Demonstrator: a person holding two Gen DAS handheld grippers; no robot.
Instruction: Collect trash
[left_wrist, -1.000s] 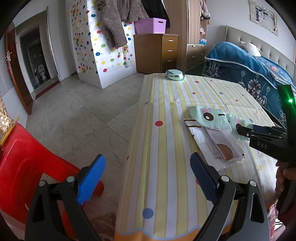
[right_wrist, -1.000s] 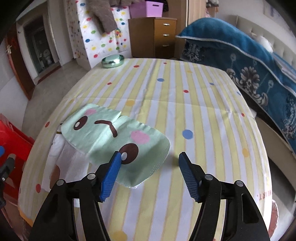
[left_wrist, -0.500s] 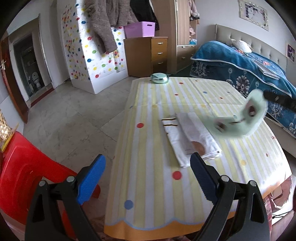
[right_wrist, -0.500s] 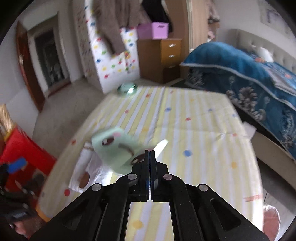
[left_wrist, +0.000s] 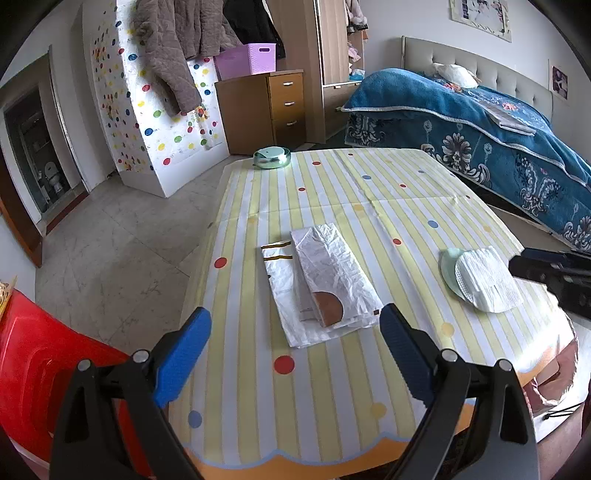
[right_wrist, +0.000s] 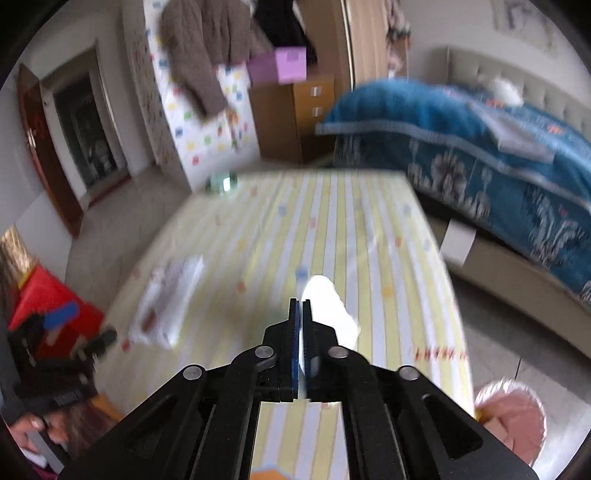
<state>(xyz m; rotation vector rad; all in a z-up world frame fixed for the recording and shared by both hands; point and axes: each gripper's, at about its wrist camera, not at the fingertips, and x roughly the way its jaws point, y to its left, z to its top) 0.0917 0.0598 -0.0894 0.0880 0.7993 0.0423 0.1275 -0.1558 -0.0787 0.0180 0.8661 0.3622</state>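
Observation:
A mint-green snack wrapper (left_wrist: 480, 282), white underside showing, hangs above the right side of the striped table (left_wrist: 369, 192). My right gripper (right_wrist: 300, 306) is clamped on that wrapper (right_wrist: 328, 306); its jaws are opening a little with the wrapper still pinched between them. In the left wrist view the right gripper (left_wrist: 513, 263) enters from the right edge. Two flat white paper bags (left_wrist: 321, 288) lie mid-table, and they appear blurred in the right wrist view (right_wrist: 166, 295). My left gripper (left_wrist: 293, 356) is open and holds nothing, just short of the bags' near end.
A shiny green tin (left_wrist: 272, 157) stands at the table's far edge. A red plastic chair (left_wrist: 37, 369) is at the near left. A bed with a blue blanket (left_wrist: 480, 140) runs along the right. A pink bag (right_wrist: 513, 417) sits on the floor at the table's near right corner.
The right gripper shut on the green wrapper, lifted it off the white bags and carried it right. The left gripper drew back, staying open.

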